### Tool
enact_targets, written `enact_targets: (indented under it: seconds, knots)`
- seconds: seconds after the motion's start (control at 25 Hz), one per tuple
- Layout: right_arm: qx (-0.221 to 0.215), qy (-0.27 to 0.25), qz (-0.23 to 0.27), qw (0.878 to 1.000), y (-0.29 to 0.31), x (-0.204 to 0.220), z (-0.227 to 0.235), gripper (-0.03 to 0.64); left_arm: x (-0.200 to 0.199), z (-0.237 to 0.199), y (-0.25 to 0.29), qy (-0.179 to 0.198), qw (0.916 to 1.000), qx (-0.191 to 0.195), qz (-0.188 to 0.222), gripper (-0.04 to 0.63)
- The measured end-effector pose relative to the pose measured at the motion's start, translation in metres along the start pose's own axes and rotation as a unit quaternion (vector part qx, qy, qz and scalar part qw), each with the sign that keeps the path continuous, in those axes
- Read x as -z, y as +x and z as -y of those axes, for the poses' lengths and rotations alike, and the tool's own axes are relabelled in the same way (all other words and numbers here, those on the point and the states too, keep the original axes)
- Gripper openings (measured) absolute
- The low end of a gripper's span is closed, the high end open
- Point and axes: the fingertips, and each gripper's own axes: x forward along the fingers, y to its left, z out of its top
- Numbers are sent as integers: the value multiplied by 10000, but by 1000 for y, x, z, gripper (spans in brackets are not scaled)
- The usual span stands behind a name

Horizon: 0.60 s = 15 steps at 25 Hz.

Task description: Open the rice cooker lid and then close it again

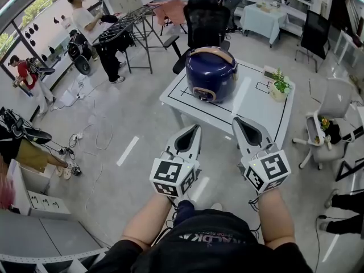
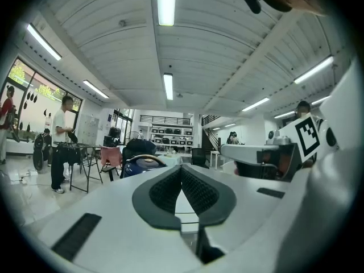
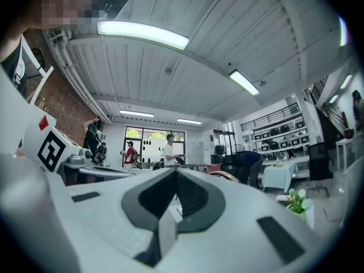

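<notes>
Head view: the left gripper (image 1: pixel 195 129) and the right gripper (image 1: pixel 239 122) are held out level and side by side, both short of the white tabletop (image 1: pixel 257 106). The single rice cooker (image 1: pixel 211 73) stands on it well ahead of both tips, on a line that runs between them. Its lid is down, with the handle arched across the top from side to side. I judge neither hand clearly nearer, so reaching the lid calls for a move straight ahead. One small potted plant (image 1: pixel 278 86) stands off to the right of the right gripper. Left gripper view: the left gripper (image 2: pixel 181 174) has its jaws together with nothing between them, and the rice cooker (image 2: pixel 138 165) shows beyond, just left of the tips. Right gripper view: the right gripper (image 3: pixel 175 178) is likewise closed and empty. Only a sliver of the rice cooker (image 3: pixel 225 176) peeks out right of its tips.
</notes>
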Motion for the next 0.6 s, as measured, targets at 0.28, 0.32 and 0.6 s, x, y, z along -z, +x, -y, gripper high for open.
enact_targets:
  seconds: [0.28, 0.32, 0.6]
  knots:
    - [-49, 8, 25, 10000, 9, 4, -3, 6, 2, -12, 1, -29, 10000, 44, -11, 38]
    - [-102, 21, 58, 9999, 11, 3, -5, 19, 2, -14, 2, -26, 10000, 59, -12, 48]
    - [97, -493, 211, 9985, 41, -7, -5, 236, -1, -36, 9, 161, 9995, 248, -129, 314]
